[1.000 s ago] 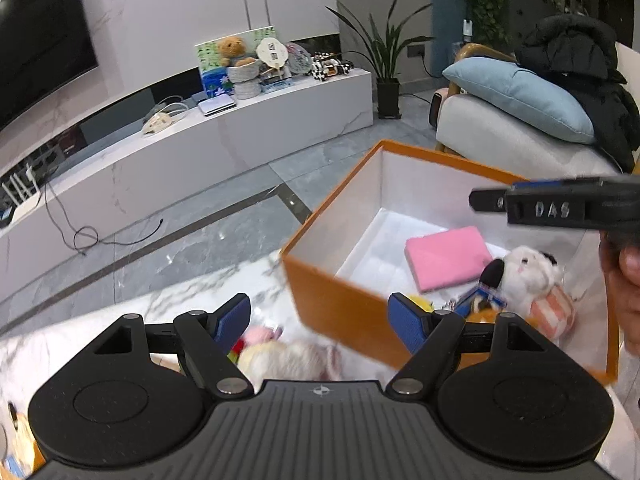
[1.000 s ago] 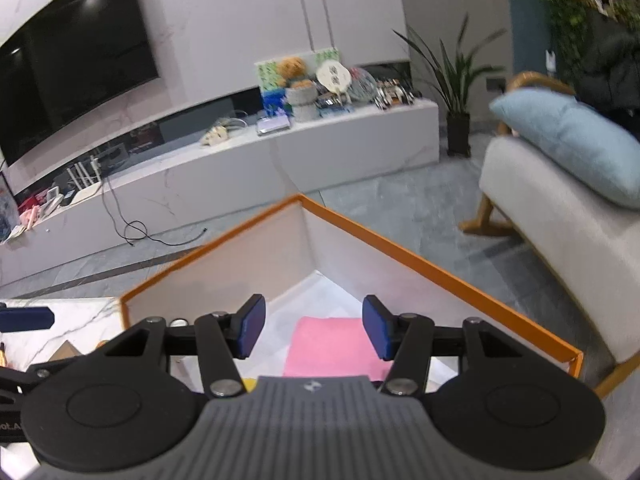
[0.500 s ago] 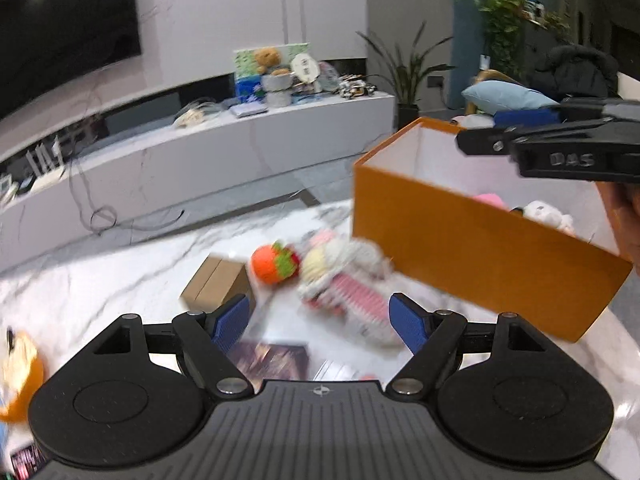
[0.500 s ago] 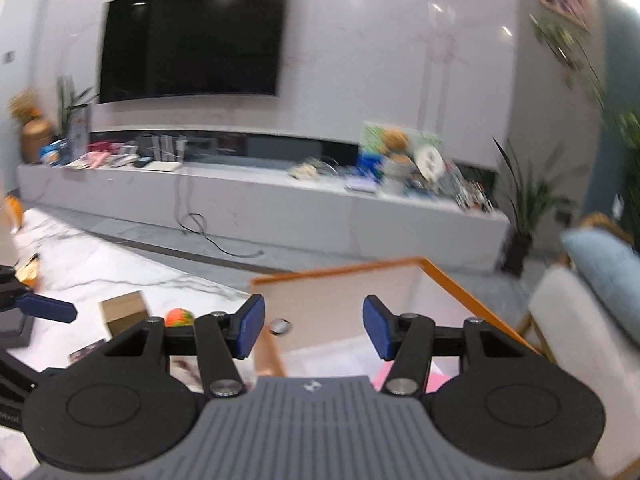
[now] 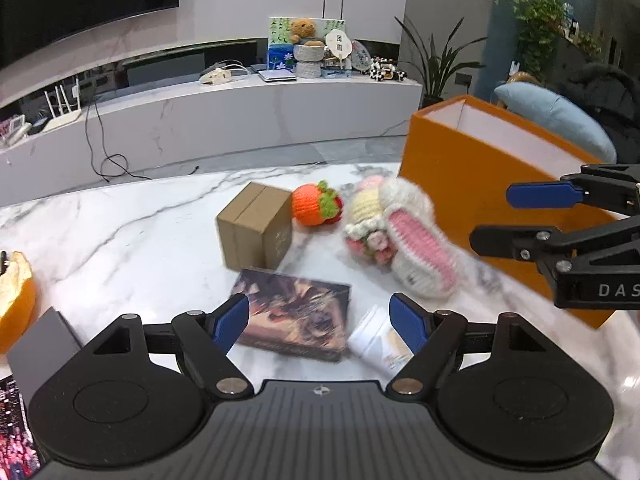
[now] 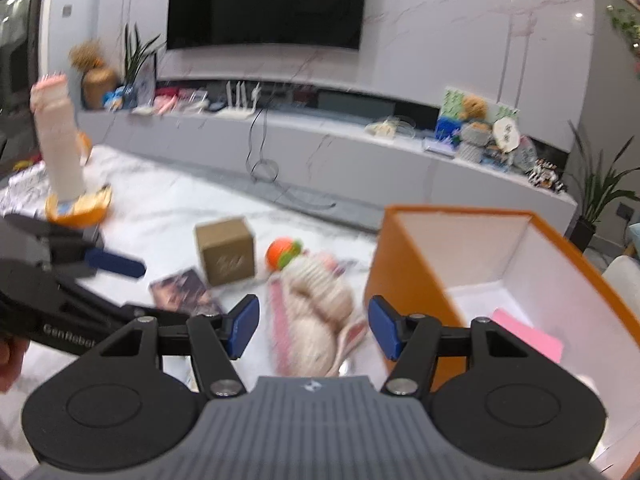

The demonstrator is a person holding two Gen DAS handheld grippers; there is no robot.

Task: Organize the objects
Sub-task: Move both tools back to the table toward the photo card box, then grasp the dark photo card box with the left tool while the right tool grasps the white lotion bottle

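Observation:
An orange box (image 5: 472,184) with a white inside stands on the marble table at the right; it also shows in the right wrist view (image 6: 404,280), with a pink pad (image 6: 528,338) inside. A white and pink knitted bunny (image 5: 400,240) lies beside it, just beyond my right gripper (image 6: 313,328). A knitted orange fruit (image 5: 316,208), a brown carton (image 5: 256,228) and a dark picture card box (image 5: 296,316) lie further left. My left gripper (image 5: 319,322) is open and empty above the card box. My right gripper is open and empty too.
A small white packet (image 5: 380,344) lies by the card box. A pale bottle (image 6: 58,148) stands at the far left beside orange peel (image 6: 78,206). A grey flat item (image 5: 40,348) lies at the table's left. A TV bench and a sofa stand beyond the table.
Both grippers have swung left, away from above the orange box, toward the toys on the table. The table items now sit in front of both grippers. Both stay open.

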